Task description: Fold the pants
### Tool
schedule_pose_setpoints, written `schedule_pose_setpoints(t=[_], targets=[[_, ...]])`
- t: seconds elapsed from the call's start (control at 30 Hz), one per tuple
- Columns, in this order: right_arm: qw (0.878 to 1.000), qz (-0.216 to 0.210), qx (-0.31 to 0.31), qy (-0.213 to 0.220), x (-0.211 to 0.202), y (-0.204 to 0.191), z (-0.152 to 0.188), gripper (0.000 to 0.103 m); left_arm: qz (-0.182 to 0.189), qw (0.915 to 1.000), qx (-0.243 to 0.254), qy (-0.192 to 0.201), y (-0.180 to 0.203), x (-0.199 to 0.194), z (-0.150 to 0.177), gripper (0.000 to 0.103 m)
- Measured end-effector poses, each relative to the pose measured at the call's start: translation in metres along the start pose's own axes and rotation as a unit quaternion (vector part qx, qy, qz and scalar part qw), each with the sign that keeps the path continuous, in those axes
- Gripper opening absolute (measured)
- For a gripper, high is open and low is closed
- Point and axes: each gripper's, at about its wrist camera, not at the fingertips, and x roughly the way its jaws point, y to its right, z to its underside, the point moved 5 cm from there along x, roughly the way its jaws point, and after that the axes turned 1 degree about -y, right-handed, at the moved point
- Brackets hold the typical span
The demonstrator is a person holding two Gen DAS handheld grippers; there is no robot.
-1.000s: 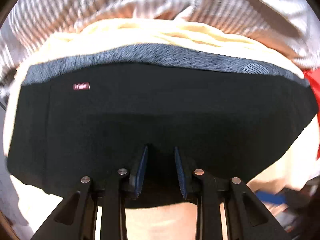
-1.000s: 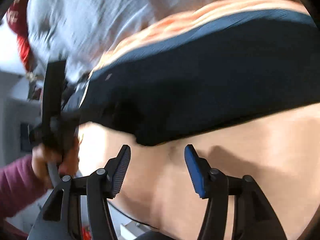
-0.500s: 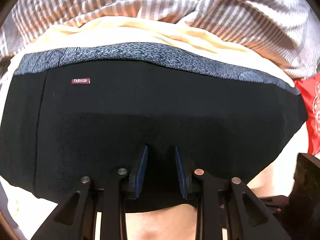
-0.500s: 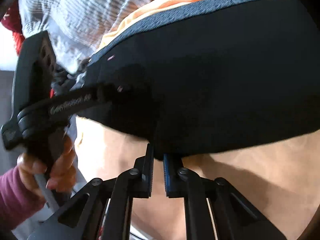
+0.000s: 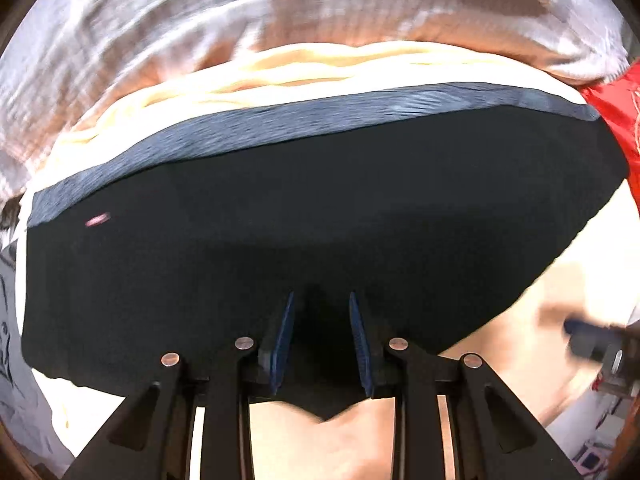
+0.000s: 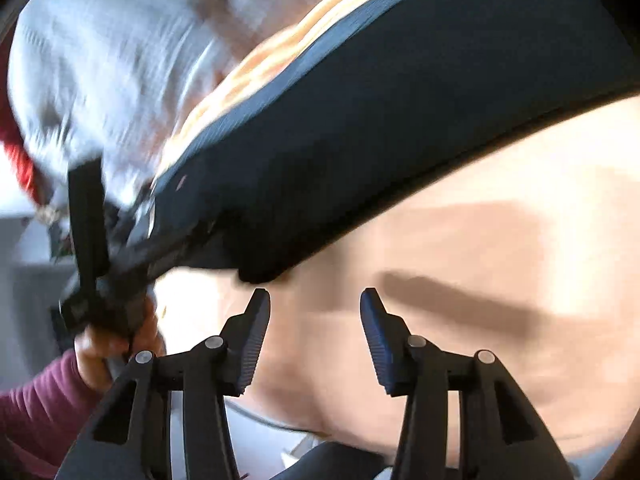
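Observation:
Black pants [image 5: 320, 208] with a grey-blue waistband [image 5: 304, 118] lie folded on a cream surface [image 5: 360, 424]. My left gripper [image 5: 322, 340] is shut on the near edge of the pants, cloth bunched between its blue pads. In the right wrist view the pants [image 6: 380, 112] stretch from upper right to lower left. My right gripper [image 6: 314, 336] is open and empty, just below the near corner of the pants. The left gripper's body [image 6: 92, 240] and the hand holding it show at the left of that view.
A striped grey-white cloth [image 5: 200, 24] is piled behind the pants, over a cream cloth [image 5: 280, 68]. A red cloth [image 5: 616, 120] lies at the right. The cream surface [image 6: 480, 280] spreads right of my right gripper. A dark object [image 5: 596, 340] lies at right.
My right gripper was shut at the pants' near corner half a second ago; it has opened and pulled back. My left gripper keeps its hold and the view has tilted.

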Motion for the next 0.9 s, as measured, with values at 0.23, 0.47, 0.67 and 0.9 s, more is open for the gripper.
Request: schedule_pose_setpoints(t=[0.23,0.47,0.67,0.9], targets=[[0.99,0.049,0.096,0.089,-0.081,0.092,-0.042,0.051,0.02,0.999,0.039,0.001,0.08,-0.002,-0.027,0.03],[0.974,0.098,0.116,0.168,-0.157,0.154,-0.1,0.042,0.028,0.9989,0.034,0.015,0.143,-0.003,-0.07,0.03],[0.965,0.144,0.121,0.183,-0.175,0.209,-0.153,0.041,-0.013,0.9989,0.044,-0.002,0.173,0.033,-0.094,0.034],[0.969,0.123,0.129,0.169,-0.164,0.243,-0.149,0.019,-0.052,0.9983,0.024,0.006,0.165,0.022,-0.097,0.055]])
